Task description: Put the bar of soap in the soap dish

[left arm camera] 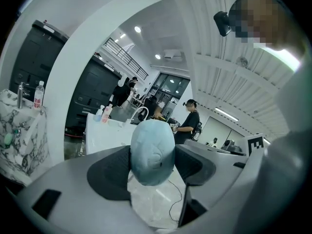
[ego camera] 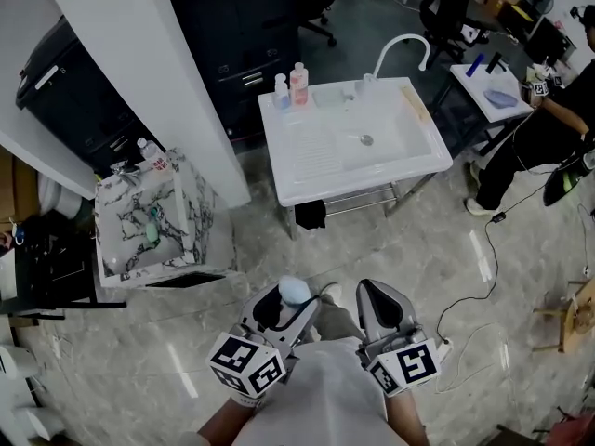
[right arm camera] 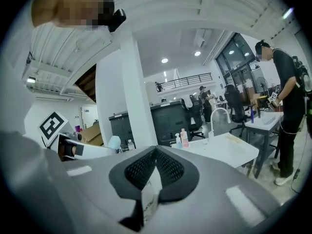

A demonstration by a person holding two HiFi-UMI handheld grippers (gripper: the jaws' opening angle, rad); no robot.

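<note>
Bar of soap [left arm camera: 152, 152] is pinched on end in the left gripper [ego camera: 290, 297], well short of the white sink [ego camera: 307, 161] ahead; the right gripper [ego camera: 376, 297] is pressed together, empty.

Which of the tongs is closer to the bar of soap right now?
Left. The left tongs are clamped on the pale blue bar of soap. The right tongs are shut with nothing between them, alongside to the soap's right, not touching it.
</note>
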